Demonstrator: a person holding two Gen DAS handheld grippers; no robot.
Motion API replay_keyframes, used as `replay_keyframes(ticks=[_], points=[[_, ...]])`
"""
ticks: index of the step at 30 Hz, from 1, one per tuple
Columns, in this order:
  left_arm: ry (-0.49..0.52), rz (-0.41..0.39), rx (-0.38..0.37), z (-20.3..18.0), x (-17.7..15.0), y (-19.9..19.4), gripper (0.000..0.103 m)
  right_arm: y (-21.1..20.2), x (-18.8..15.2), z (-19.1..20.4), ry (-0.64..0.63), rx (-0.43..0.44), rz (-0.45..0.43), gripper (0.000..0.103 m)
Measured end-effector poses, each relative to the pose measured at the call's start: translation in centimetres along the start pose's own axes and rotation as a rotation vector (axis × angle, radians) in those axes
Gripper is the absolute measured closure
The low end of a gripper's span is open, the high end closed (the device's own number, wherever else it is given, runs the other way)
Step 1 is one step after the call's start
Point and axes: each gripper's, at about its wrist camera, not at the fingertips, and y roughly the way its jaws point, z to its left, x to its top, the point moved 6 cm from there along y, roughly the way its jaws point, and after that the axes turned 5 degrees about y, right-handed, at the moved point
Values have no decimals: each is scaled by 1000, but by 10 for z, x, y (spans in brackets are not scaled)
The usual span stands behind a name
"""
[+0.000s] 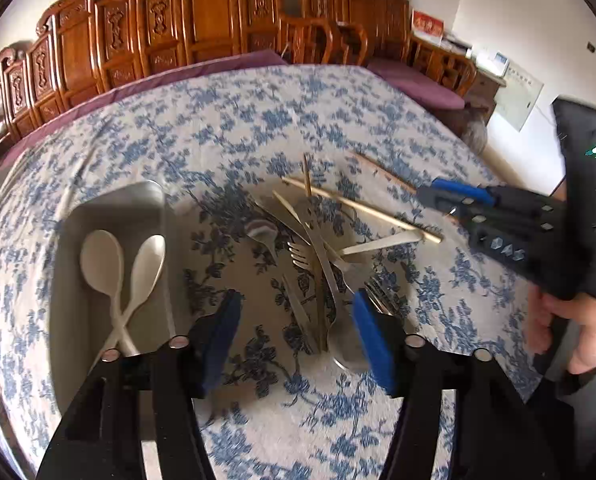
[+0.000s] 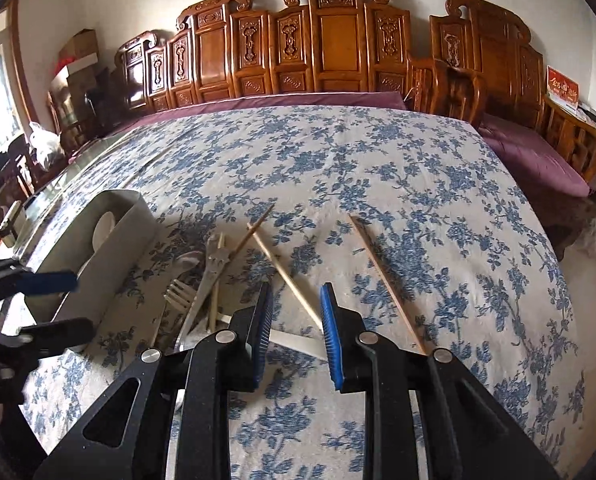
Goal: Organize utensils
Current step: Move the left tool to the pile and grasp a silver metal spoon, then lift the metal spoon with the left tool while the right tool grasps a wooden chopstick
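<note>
A pile of utensils lies on the floral tablecloth: wooden chopsticks (image 1: 361, 208), a pale fork (image 1: 299, 256), knives and a metal spoon (image 1: 343, 344). My left gripper (image 1: 298, 332) hangs open over the near end of that pile, with nothing pressed between its pads. A grey tray (image 1: 118, 200) to its left holds two crossed white spoons (image 1: 102, 260). My right gripper (image 2: 296, 330) stands open with a narrow gap, and a chopstick (image 2: 286, 276) on the cloth runs between its pads. Another chopstick (image 2: 385, 280) lies apart to the right. The right gripper (image 1: 437, 196) also shows over the chopsticks in the left wrist view.
A person's hand (image 1: 577, 332) holds the right gripper at the table's right edge. Carved wooden benches (image 2: 329, 40) with purple cushions (image 2: 537, 152) line the wall beyond the table. The tray (image 2: 114, 236) stands left of the pile, with the left gripper (image 2: 58, 304) beside it.
</note>
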Motion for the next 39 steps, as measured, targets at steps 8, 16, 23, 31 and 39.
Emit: replay_keyframes(ticks=[8, 16, 23, 31, 39], points=[[-27, 77, 50, 6, 3, 41, 78, 17, -2, -20, -9, -15, 51, 77], [-60, 137, 88, 17, 7, 71, 83, 19, 3, -36, 16, -16, 48, 77], [-69, 153, 112, 19, 12, 84, 83, 11, 10, -58, 60, -18, 25, 77], [-76, 139, 107, 21, 11, 83, 100, 12, 11, -92, 118, -44, 25, 76], [-75, 65, 110, 24, 18, 54, 100, 31, 2, -99, 88, -54, 91, 77]])
